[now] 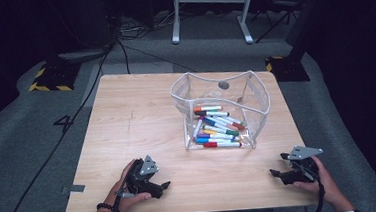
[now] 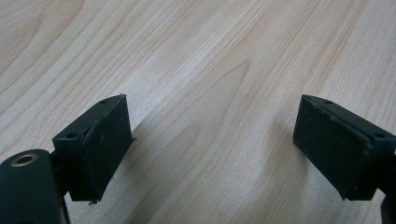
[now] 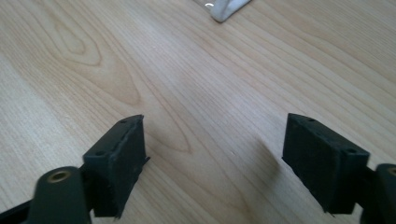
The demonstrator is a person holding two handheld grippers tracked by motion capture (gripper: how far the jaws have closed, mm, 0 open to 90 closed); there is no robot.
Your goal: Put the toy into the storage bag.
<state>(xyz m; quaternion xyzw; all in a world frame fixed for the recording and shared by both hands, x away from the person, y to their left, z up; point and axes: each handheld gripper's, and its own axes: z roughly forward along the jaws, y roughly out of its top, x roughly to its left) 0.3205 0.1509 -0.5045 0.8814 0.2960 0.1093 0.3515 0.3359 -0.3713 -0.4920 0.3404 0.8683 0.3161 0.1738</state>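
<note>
A clear plastic pouch (image 1: 220, 109) with white edging stands open on the wooden table (image 1: 132, 120), right of centre, and holds several coloured markers (image 1: 216, 129). My left gripper (image 1: 164, 186) rests low at the table's near left edge, jaws apart with bare wood between them (image 2: 212, 140). My right gripper (image 1: 275, 173) sits near the front right corner, also open and empty (image 3: 215, 149). A white corner of the pouch (image 3: 224, 8) peeks in at the top of the right gripper view.
The table's front edge (image 1: 193, 209) runs just below both hands. A black cable (image 1: 67, 129) trails across the grey carpet to the left. White frame legs (image 1: 209, 12) stand behind the table.
</note>
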